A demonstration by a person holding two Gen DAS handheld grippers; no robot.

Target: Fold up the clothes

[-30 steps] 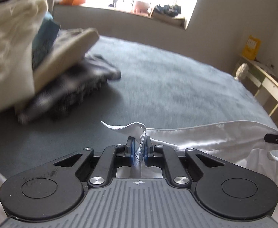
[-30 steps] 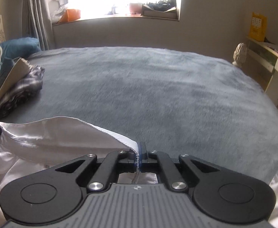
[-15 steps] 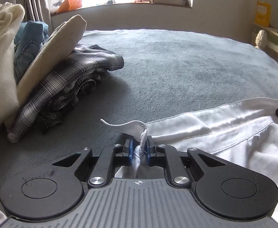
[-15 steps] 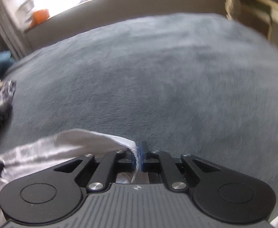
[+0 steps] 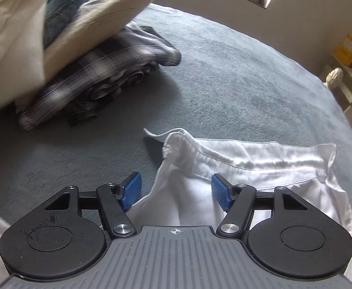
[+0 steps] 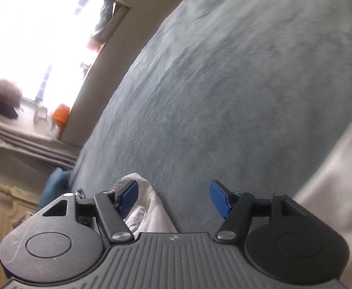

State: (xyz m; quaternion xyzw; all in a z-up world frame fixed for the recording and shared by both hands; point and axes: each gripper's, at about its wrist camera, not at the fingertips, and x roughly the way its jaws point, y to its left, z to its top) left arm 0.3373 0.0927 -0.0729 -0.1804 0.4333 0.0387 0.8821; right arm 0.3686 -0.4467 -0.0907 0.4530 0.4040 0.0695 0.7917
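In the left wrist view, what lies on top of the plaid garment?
A folded beige garment lies on the plaid garment, with denim and cream fabric above it. How far the plaid reaches beneath is covered.

My working surface: a bed point(image 5: 236, 77) under a grey-blue plush cover. At upper left lies a pile of folded clothes point(image 5: 74, 55); at lower right, the white shirt point(image 5: 260, 163), spread flat.
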